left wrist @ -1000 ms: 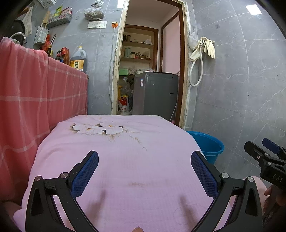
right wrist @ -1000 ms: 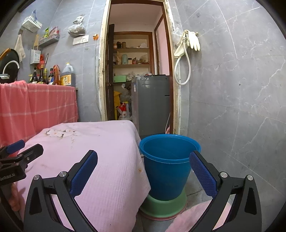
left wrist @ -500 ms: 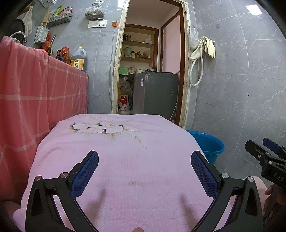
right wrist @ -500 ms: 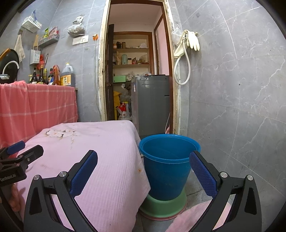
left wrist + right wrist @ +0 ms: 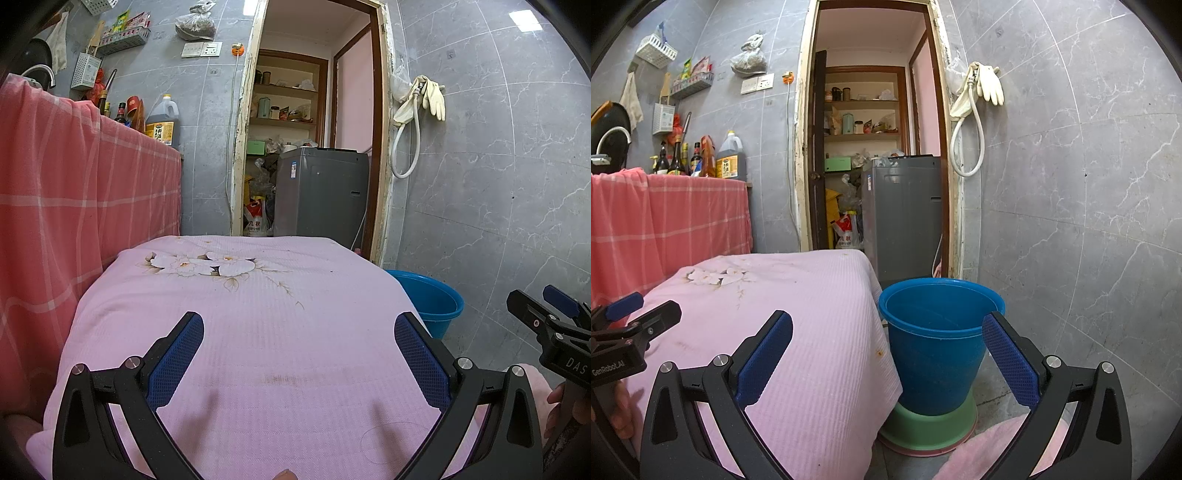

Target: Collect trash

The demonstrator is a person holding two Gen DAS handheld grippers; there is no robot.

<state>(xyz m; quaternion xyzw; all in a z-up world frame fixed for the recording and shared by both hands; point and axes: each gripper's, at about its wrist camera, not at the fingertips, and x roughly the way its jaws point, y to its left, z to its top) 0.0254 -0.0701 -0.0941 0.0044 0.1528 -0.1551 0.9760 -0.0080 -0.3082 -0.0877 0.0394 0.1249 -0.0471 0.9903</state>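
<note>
A table under a pink flowered cloth fills the left wrist view, and I see no loose trash on it. My left gripper hovers open over its near end, nothing between the blue pads. A blue bucket stands on stacked green and pink basins on the floor right of the table. My right gripper is open and holds nothing, its right finger in front of the bucket's rim. The same bucket peeks past the table's right edge. Each gripper shows at the edge of the other's view.
A counter draped in red checked cloth runs along the left, with bottles and an oil jug on top. Behind the table is a doorway with a grey washing machine and shelves. Grey tiled wall stands on the right, gloves and a hose hanging.
Both views are almost unchanged; the left gripper has drifted very slightly, and both grippers stay open.
</note>
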